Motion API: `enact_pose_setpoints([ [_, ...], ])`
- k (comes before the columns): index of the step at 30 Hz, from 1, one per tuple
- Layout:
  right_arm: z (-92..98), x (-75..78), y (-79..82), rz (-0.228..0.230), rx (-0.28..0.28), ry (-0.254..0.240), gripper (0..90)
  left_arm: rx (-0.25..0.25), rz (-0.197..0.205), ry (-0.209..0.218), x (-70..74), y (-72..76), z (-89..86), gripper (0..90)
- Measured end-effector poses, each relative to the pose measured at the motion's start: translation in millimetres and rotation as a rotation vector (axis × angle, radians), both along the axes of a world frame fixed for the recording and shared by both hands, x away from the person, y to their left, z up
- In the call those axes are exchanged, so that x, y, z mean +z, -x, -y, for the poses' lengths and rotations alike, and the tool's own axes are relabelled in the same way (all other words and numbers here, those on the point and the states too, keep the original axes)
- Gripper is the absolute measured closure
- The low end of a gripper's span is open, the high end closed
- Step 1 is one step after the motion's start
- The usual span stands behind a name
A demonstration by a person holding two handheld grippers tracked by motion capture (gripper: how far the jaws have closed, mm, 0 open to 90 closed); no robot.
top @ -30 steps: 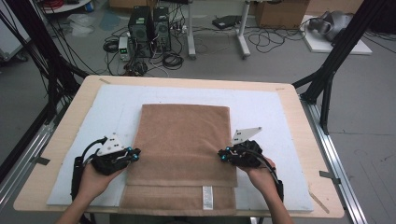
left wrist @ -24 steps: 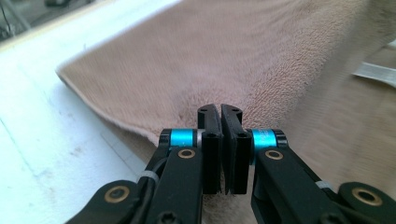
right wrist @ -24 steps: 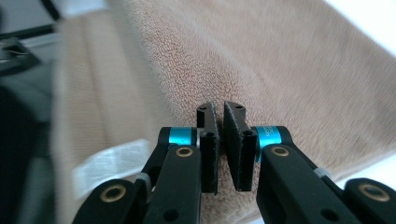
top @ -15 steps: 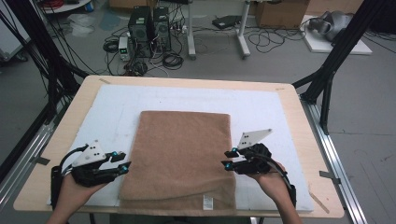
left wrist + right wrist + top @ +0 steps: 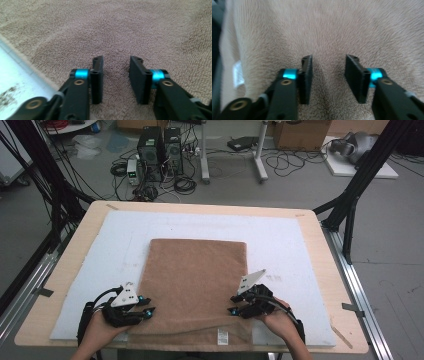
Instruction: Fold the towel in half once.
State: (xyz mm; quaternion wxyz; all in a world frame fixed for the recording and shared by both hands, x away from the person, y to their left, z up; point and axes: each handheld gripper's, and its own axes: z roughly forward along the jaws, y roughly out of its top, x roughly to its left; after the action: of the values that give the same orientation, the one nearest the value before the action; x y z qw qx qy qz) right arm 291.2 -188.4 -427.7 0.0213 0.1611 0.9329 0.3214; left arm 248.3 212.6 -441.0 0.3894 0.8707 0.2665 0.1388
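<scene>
White mat (image 5: pixel 90 270) margins around towel (image 5: pixel 195 280)

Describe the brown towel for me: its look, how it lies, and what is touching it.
The towel is light brown terry cloth, folded into a flat rectangle on the white mat. A lower layer sticks out along its near edge, with a small white label on it. The left tool sits at its near left edge and the right tool at its near right edge, both with jaws apart over the pile, gripping nothing.
</scene>
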Motion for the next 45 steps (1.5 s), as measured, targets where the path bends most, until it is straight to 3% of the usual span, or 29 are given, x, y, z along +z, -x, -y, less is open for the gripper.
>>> enact_pose_setpoints([
  [2, -0.6, -1.3, 1.7, 0.038, -0.001, 0.001, 77.8, 0.008, 0.004, 0.01, -0.2, -1.3, 0.8, 80.0],
  [4, 0.0, -0.1, -0.2, 0.019, 0.002, -0.014, 84.0, 0.01, 0.008, 0.009, 1.9, -2.2, 1.2, 85.1],
  [9, 0.0, 16.6, -6.7, 0.064, -0.01, -0.044, 84.7, 0.036, 0.035, 0.08, 15.6, -9.5, 0.3, 86.0],
  [12, 0.3, 24.9, -19.5, 0.111, -0.048, -0.043, 84.0, 0.088, 0.071, 0.103, 19.5, -21.7, 1.3, 85.7],
  [16, 3.4, 19.6, -42.0, 0.126, -0.141, -0.055, 82.6, 0.178, 0.112, 0.096, 12.9, -44.8, 4.1, 85.2],
  [18, 3.5, 12.2, -50.9, 0.108, -0.183, -0.061, 80.4, 0.207, 0.093, 0.095, 6.2, -56.0, 6.8, 83.2],
  [20, 2.3, 6.2, -55.8, 0.1, -0.198, -0.051, 74.6, 0.215, 0.075, 0.071, 3.1, -62.5, 8.6, 75.5],
  [22, 2.6, 6.6, -55.2, 0.089, -0.21, -0.067, 71.5, 0.209, 0.074, 0.087, 5.0, -62.0, 7.5, 72.0],
  [26, 8.3, 17.6, -46.6, 0.113, -0.207, -0.11, 65.0, 0.19, 0.096, 0.081, 14.9, -50.6, 4.9, 64.0],
  [31, 11.7, 33.6, -25.4, 0.178, -0.166, -0.105, 62.7, 0.16, 0.13, 0.091, 27.3, -33.3, -1.1, 62.6],
  [34, 17.1, 39.7, -16.3, 0.177, -0.15, -0.141, 62.7, 0.146, 0.13, 0.109, 30.8, -25.9, -6.0, 62.1],
  [38, 15.7, 26.6, -14.1, 0.119, -0.133, -0.11, 62.1, 0.132, 0.096, 0.095, 22.7, -22.8, -6.4, 62.2],
  [42, 12.7, 4.3, -14.7, 0.073, -0.132, -0.094, 62.6, 0.105, 0.029, 0.072, 5.8, -22.4, -3.1, 62.1],
  [45, 9.7, -5.5, -12.3, 0.082, -0.124, -0.074, 67.5, 0.084, 0.015, 0.041, -3.8, -20.8, 0.4, 60.4],
])
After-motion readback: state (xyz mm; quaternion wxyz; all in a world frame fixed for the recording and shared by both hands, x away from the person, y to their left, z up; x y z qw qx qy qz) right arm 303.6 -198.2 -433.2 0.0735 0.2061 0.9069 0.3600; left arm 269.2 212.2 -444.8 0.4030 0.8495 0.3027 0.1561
